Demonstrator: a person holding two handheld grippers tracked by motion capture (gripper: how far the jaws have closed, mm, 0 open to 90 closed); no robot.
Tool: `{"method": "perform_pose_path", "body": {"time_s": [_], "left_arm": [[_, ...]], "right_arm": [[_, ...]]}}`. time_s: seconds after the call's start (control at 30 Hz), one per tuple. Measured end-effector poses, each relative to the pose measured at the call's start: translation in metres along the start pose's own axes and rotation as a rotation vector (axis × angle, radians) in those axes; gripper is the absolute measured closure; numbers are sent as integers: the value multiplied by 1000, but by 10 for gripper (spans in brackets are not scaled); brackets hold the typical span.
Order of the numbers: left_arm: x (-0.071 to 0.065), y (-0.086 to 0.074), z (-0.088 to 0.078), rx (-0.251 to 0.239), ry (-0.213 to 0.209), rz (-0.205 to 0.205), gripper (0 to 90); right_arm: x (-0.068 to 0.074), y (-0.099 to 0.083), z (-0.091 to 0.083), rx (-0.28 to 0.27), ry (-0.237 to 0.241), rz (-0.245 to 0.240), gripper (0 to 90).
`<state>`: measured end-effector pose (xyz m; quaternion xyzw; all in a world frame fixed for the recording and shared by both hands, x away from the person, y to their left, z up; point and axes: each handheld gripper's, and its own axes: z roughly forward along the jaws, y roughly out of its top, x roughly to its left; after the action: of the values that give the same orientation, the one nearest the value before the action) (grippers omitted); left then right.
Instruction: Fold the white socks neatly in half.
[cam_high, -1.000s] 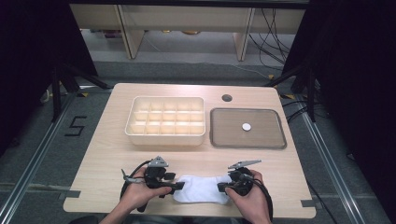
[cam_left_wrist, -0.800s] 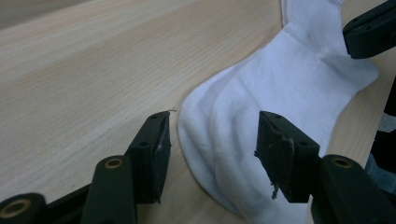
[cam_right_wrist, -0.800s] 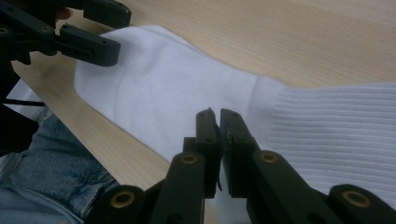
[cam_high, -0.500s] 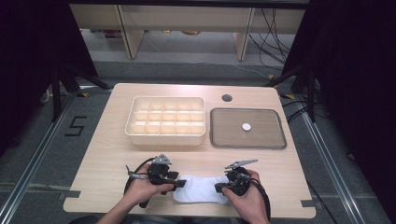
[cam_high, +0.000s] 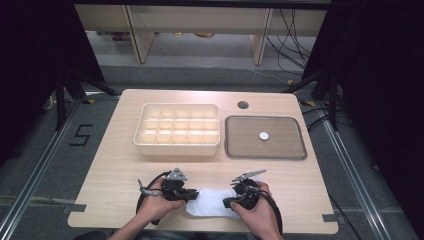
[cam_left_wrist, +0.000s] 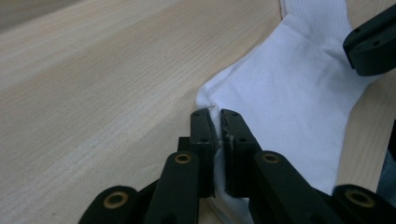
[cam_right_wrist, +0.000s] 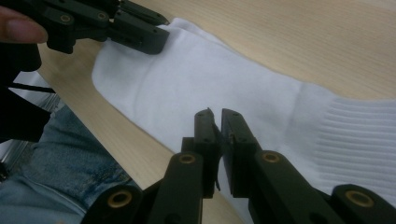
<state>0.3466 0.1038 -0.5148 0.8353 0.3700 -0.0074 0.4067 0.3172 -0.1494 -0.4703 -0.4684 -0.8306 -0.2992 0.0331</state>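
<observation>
I have the white sock (cam_high: 212, 204) lying flat at the near edge of the surface (cam_high: 120, 165), just in front of me, with a gripper on each end. My left gripper (cam_left_wrist: 216, 114) has just been closing, and its jaws now pinch a thin fold of the sock's edge; my right gripper (cam_right_wrist: 215, 114) is clamped on the edge nearest me, close to the ribbed cuff. Both bites look shallow to me, only a sliver of fabric between the pads, so I judge that the cloth could slide out of one side if I lift or pull the ends apart too briskly. If only one layer is caught, the sock may open up or hang crooked instead of folding cleanly. It also lies so near the edge that a dropped end could slip off toward my lap. The surface is pale wood with a small round cable hole (cam_high: 243, 105) at the back. Well beyond the sock stand a cream box (cam_high: 178, 129) split into many small compartments and, just beside it to the right, a flat brown tray (cam_high: 290, 150) with a small white disc (cam_high: 263, 135) lying in it. Around the surface the room is dim, with grey floor, a taped number on the left, shelving legs and loose cables behind.
</observation>
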Motion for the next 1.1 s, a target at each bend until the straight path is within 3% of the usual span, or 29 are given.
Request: {"method": "perform_pose_path", "body": {"time_s": [0.17,0.3,0.43,0.47,0.5,0.53,0.63,0.7,0.77,0.9,0.97,1.1], "left_arm": [[5,3,-3,3,-70,-89,844],[5,4,-7,2,-85,-96,843],[4,5,-9,1,-101,-96,841],[3,6,-9,-3,-102,-91,841],[3,6,-10,-3,-106,-93,841],[2,6,-11,-5,-111,-95,841],[0,8,-13,-13,-131,-101,840],[-2,10,-15,-28,-132,-110,839],[-3,12,-16,-32,-144,-114,838],[-4,14,-17,-36,-165,-105,836],[-5,15,-17,-34,-151,-97,835],[-5,14,-17,-28,-157,-95,835]], "right_arm": [[7,7,10,48,9,12,894],[7,11,22,71,32,17,900],[7,12,30,86,41,62,900],[6,13,32,80,45,54,900],[6,13,33,86,34,85,900],[5,13,35,78,49,66,900],[4,13,39,83,53,94,900],[2,14,39,94,38,112,900],[3,14,39,85,61,118,900],[4,15,39,90,57,122,900],[4,15,38,102,53,131,900],[10,18,29,53,62,127,900]]}}
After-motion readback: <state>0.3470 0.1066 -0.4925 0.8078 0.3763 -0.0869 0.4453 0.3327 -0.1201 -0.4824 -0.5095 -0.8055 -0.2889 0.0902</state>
